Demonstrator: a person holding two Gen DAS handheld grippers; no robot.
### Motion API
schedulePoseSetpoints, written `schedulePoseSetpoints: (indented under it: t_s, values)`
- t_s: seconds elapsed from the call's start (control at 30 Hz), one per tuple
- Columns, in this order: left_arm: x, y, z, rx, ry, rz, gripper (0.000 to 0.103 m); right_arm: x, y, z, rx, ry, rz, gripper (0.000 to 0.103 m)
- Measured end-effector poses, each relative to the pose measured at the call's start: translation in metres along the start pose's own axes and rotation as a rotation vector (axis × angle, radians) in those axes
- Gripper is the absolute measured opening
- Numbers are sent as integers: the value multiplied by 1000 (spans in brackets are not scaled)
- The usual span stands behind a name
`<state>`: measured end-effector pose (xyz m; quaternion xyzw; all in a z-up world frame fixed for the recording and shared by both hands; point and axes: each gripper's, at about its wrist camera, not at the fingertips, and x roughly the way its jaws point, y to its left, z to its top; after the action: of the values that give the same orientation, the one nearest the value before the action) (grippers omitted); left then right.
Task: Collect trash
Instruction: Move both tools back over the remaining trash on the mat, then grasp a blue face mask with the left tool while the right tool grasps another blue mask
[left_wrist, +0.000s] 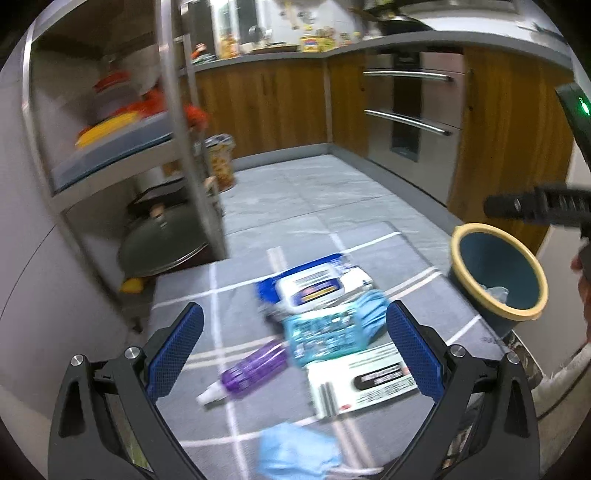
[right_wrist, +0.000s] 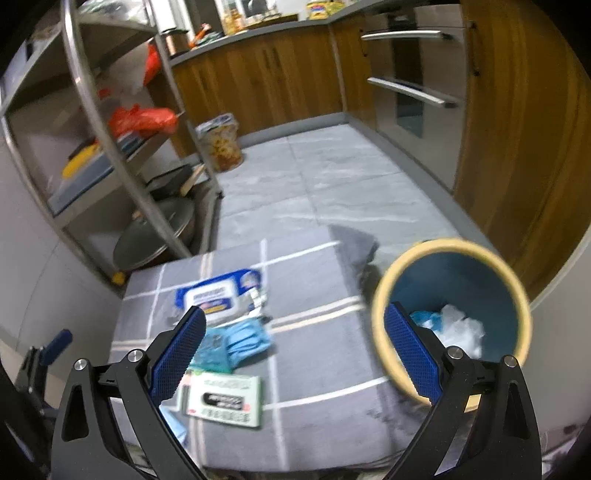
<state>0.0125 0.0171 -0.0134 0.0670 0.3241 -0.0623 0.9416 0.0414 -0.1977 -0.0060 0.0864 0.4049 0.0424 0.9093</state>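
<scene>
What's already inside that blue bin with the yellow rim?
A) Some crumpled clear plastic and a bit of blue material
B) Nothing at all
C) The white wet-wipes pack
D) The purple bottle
A: the right wrist view looks down into the blue bin and shows crumpled clear plastic beside a blue scrap, while the purple bottle and wet-wipes pack lie on the grey mat.

This is a home kitchen. Wooden cabinet doors (left_wrist: 266, 107) run under a grey tabletop (left_wrist: 280, 55) crowded with jars and packets, and a built-in oven (left_wrist: 413, 110) with long steel handles sits in the cabinet run. A steel shelving rack (right_wrist: 110, 147) holds plastic bags, containers and a large pot lid (right_wrist: 155, 236). The floor (right_wrist: 314, 184) is grey tile, with a grey checked mat (right_wrist: 306, 332) laid on it.
</scene>
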Motion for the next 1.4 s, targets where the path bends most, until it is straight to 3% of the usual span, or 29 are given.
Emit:
schedulePoseSetpoints:
  t_s: [0.13,0.33,0.53,0.73,0.9,1.1,1.3,1.4]
  values:
    - [-3,35,-14,-93,35,43,97,17,36,-14,-91,60,25,96]
    - [-3,56,-44,-109,90,50,97,37,77,-27,-192,115,27,96]
    - [16,60,-69,-63,164,75,97,50,82,-22,-108,148,30,96]
    - [34,55,-84,-76,238,-11,95,58,82,-19,-130,148,-4,96]
    - [51,38,-96,-27,317,-66,74,66,77,-15,-77,164,-4,96]
    - [67,27,-112,17,399,-78,59,69,90,-17,-130,170,11,96]
    - [74,19,-116,24,427,-115,30,66,88,-16,-132,160,12,96]
    - [75,12,-115,52,427,-115,22,66,82,-16,-121,163,6,96]
